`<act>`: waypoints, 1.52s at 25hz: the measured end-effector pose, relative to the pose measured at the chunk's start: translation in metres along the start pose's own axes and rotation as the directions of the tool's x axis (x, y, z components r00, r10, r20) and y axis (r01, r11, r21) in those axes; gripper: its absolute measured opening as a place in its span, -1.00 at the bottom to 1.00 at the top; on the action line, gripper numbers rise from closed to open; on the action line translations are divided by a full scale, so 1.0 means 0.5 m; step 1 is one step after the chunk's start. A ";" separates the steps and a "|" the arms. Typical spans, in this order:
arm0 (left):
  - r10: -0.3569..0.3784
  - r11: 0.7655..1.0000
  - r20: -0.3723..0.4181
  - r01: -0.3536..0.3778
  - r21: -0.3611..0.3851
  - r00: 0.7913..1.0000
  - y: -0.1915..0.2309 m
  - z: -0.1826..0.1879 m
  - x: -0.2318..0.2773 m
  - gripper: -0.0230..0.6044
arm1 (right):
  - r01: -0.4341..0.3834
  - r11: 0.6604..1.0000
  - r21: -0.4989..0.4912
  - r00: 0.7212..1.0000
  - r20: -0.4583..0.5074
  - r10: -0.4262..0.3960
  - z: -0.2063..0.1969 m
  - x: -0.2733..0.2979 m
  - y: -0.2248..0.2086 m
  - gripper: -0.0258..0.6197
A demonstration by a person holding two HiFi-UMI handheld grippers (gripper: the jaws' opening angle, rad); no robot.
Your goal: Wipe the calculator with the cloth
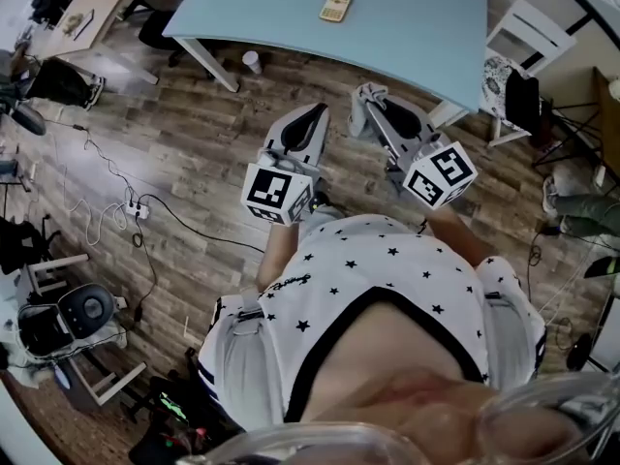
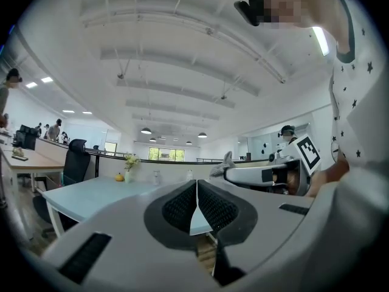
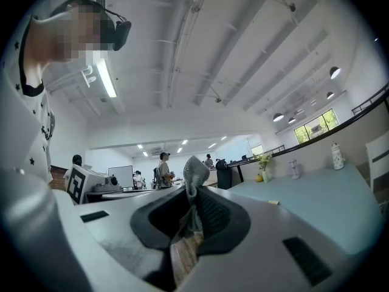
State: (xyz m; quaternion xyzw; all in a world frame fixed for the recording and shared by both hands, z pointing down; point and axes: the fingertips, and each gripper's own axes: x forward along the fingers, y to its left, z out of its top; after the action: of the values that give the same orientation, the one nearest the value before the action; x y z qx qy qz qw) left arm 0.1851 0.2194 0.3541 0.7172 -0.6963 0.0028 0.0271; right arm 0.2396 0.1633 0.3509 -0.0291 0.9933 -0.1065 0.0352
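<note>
The head view shows the calculator (image 1: 335,6) lying flat on the desk (image 1: 417,37), well back from the near edge. Both grippers are held over the wood floor (image 1: 194,153), short of that edge. The left gripper (image 1: 316,114) is well apart from the calculator. Only the left gripper view shows that its jaws are fully together with nothing between them. The right gripper (image 1: 380,105) carries the cloth (image 1: 368,91). The right gripper view confirms the jaws are clamped on it, with one grey end standing up past the tips. In that view the calculator is a small pale sliver on the desk, too small to read. The head view cuts off the desk's far edge, and the calculator's keys cannot be made out.
</note>
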 end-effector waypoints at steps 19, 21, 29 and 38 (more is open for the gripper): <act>-0.089 0.995 -0.016 0.088 -0.040 0.996 0.228 -0.026 -0.006 -0.83 | 0.093 0.995 0.026 0.996 -0.019 -0.092 -0.042 0.221 0.006 -0.79; -0.093 0.995 -0.010 0.093 -0.042 0.996 0.241 -0.026 -0.006 -0.83 | 0.107 0.994 0.026 0.994 -0.019 -0.107 -0.043 0.231 0.003 -0.79; -0.149 0.987 -0.027 0.147 -0.070 0.988 0.243 -0.046 0.016 -0.83 | 0.128 0.991 0.037 0.992 -0.021 -0.127 -0.048 0.251 -0.005 -0.79; -0.107 0.992 -0.041 0.105 -0.064 0.993 0.305 -0.043 0.063 -0.83 | 0.132 0.988 0.085 0.991 -0.019 -0.131 -0.053 0.316 -0.087 -0.79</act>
State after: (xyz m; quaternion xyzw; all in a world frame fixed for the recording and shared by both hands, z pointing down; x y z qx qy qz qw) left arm 0.0345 0.1844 0.3821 0.7518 -0.6562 -0.0044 0.0649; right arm 0.0823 0.1159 0.3761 -0.0925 0.9839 -0.1515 0.0228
